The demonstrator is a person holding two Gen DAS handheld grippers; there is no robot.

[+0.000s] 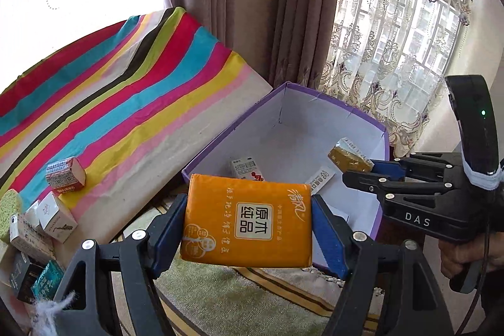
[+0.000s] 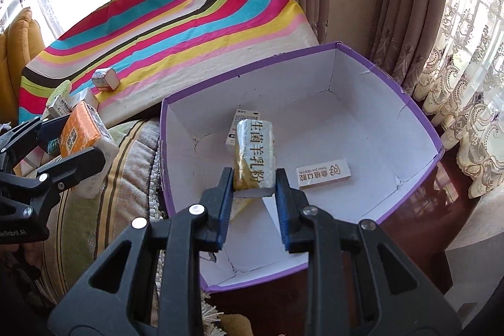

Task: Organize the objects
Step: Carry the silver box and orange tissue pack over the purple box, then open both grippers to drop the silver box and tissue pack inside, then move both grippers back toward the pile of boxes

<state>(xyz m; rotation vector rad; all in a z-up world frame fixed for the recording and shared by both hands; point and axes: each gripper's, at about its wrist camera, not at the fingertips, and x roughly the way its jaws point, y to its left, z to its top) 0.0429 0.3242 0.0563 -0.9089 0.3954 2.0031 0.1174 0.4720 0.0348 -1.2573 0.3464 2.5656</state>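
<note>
Left wrist: orange tissue pack (image 1: pixel 247 222) reads 清风 原木纯品

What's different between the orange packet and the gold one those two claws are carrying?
The flat orange tissue packet is wider and soft-looking; the gold foil packet is narrower and shiny. The orange one sits in the left claw short of the purple-edged cardboard box; the gold one, in the right claw, hangs over the box's inside. Both are clamped from either side and carry Chinese lettering.
</note>
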